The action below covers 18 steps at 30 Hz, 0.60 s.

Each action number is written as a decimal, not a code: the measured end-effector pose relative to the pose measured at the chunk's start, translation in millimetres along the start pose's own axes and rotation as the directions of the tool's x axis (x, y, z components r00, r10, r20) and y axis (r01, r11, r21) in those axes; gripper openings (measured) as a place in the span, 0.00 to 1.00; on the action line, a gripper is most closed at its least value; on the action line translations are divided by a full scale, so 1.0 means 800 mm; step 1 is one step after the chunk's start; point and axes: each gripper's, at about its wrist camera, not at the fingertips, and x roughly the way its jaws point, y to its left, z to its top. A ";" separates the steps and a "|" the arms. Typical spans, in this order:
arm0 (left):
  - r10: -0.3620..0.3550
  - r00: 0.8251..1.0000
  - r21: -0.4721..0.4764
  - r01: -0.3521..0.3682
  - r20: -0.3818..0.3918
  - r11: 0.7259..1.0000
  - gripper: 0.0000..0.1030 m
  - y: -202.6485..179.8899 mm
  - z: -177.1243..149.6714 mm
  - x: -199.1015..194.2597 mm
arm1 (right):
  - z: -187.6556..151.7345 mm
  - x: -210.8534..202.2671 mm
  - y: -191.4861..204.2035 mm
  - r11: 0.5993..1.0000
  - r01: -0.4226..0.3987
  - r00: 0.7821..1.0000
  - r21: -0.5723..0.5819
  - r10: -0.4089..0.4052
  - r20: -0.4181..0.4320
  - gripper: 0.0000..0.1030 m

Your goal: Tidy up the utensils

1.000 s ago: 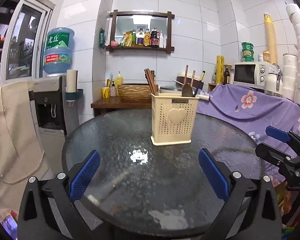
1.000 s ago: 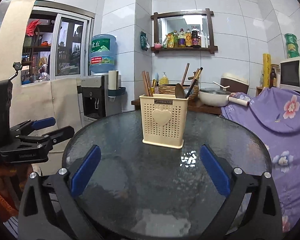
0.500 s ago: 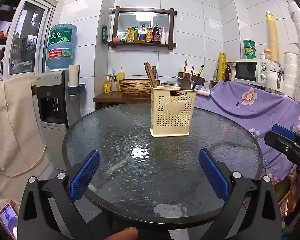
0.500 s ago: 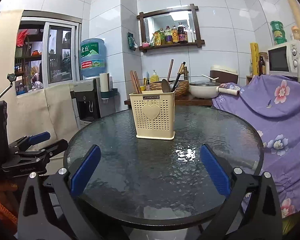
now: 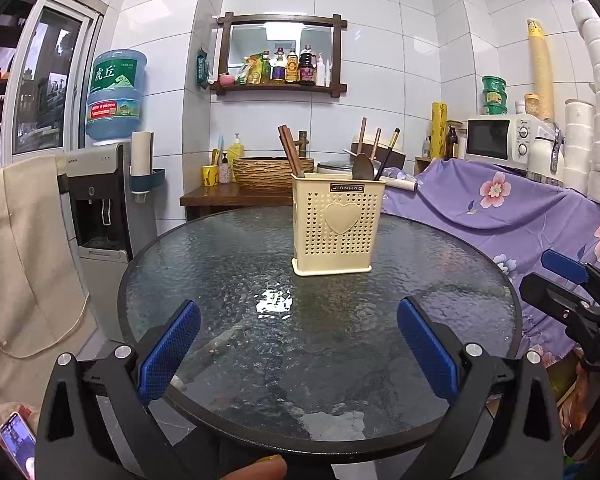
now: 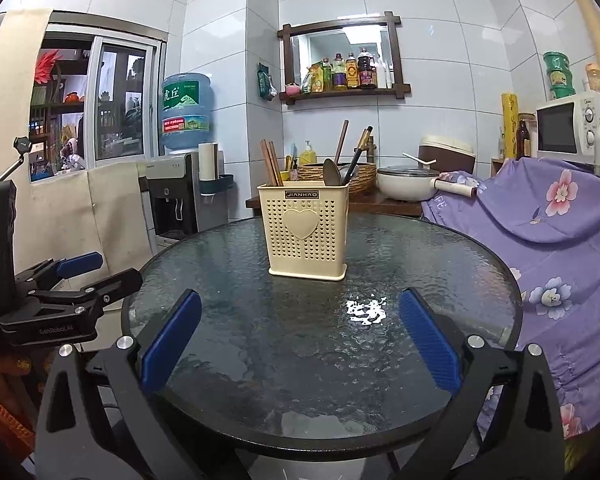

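Note:
A cream perforated utensil holder [image 5: 336,228] with a heart stands upright on the round dark glass table [image 5: 228,264]; it also shows in the right wrist view [image 6: 306,234]. In it stand brown chopsticks [image 5: 289,152], a spoon [image 5: 363,166] and dark-handled utensils [image 5: 388,152]. My left gripper [image 5: 298,346] is open and empty above the table's near edge. My right gripper [image 6: 300,340] is open and empty, likewise well short of the holder. Each gripper shows at the side of the other's view.
A water dispenser [image 5: 104,184] with a blue bottle stands left of the table. A purple floral cloth [image 5: 500,208] covers furniture on the right, with a microwave [image 5: 500,140] behind. A side table holds a woven basket [image 5: 268,172] and a white pot [image 6: 408,186].
Both grippers have drawn back and away from the table, so the holder looks farther and more of the table rim shows. Both stay open and empty.

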 end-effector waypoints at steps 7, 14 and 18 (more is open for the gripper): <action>-0.004 1.000 0.007 0.004 -0.003 1.000 0.94 -0.003 -0.002 0.001 | -0.002 -0.001 0.001 1.000 0.004 1.000 0.010 -0.004 -0.004 0.95; -0.001 1.000 0.000 0.001 0.001 1.000 0.94 -0.003 -0.002 0.000 | -0.002 0.000 0.000 1.000 0.006 1.000 0.010 -0.006 -0.005 0.95; 0.002 1.000 0.005 -0.002 0.001 1.000 0.94 -0.006 -0.001 0.000 | -0.002 0.000 0.001 1.000 0.005 1.000 0.010 -0.005 -0.004 0.95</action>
